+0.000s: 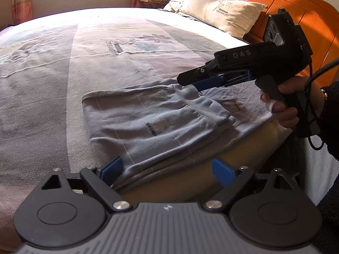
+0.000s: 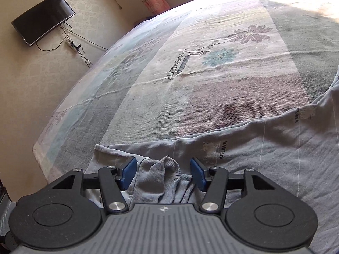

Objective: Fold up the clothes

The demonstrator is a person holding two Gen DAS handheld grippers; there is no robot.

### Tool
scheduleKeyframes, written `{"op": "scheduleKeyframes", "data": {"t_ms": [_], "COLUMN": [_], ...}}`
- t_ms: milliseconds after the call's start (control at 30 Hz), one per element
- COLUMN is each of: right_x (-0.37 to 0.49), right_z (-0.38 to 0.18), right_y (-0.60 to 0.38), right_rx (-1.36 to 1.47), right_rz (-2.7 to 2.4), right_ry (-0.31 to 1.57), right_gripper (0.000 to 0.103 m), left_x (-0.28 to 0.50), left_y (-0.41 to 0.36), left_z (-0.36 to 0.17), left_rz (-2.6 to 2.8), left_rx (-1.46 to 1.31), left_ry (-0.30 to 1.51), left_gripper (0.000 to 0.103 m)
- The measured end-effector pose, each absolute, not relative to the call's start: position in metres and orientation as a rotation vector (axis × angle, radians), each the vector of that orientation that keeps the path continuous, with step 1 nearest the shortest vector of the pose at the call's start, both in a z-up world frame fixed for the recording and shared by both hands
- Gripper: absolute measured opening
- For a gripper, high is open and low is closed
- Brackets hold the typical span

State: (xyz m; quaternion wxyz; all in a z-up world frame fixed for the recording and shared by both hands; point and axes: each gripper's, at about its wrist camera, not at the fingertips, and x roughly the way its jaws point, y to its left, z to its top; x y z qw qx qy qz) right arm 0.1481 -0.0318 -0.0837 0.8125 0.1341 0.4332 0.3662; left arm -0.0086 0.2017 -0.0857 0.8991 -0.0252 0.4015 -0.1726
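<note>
Lying folded at the near edge of the bed, the blue garment runs lengthwise along that edge. Left gripper gapes wide around its corner; right gripper stands parted, bunched cuff between, pads apparently clear.

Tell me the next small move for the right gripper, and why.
Probably lift the right gripper clear. Its jaws stand open around a bunched cuff of the blue garment, pads not pressing, and the garment lies folded near the bed edge.
</note>
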Motion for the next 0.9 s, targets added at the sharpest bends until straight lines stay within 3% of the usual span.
{"op": "scheduleKeyframes", "data": {"t_ms": [167, 500, 700, 767, 900], "right_x": [0.148, 0.141, 0.114, 0.104, 0.085], "right_z": [-0.078, -0.091, -0.088, -0.092, -0.076], "right_y": [-0.031, -0.078, -0.065, -0.061, -0.061], "right_rx": [0.324, 0.655, 0.53, 0.465, 0.328], "right_rz": [0.844, 0.816, 0.884, 0.877, 0.872], "right_ry": [0.917, 0.98, 1.034, 1.065, 0.985], "right_gripper": [0.061, 0.062, 0.062, 0.055, 0.055], "left_x": [-0.007, -0.007, -0.008, -0.009, -0.006], "left_y": [0.201, 0.201, 0.197, 0.201, 0.211], "left_z": [-0.086, -0.086, -0.084, -0.077, -0.057], "left_rz": [-0.352, -0.353, -0.344, -0.341, -0.314], "left_rx": [-0.056, -0.052, -0.038, -0.041, -0.014], "left_ry": [0.831, 0.83, 0.838, 0.833, 0.783], "left_gripper": [0.092, 0.092, 0.095, 0.095, 0.095]}}
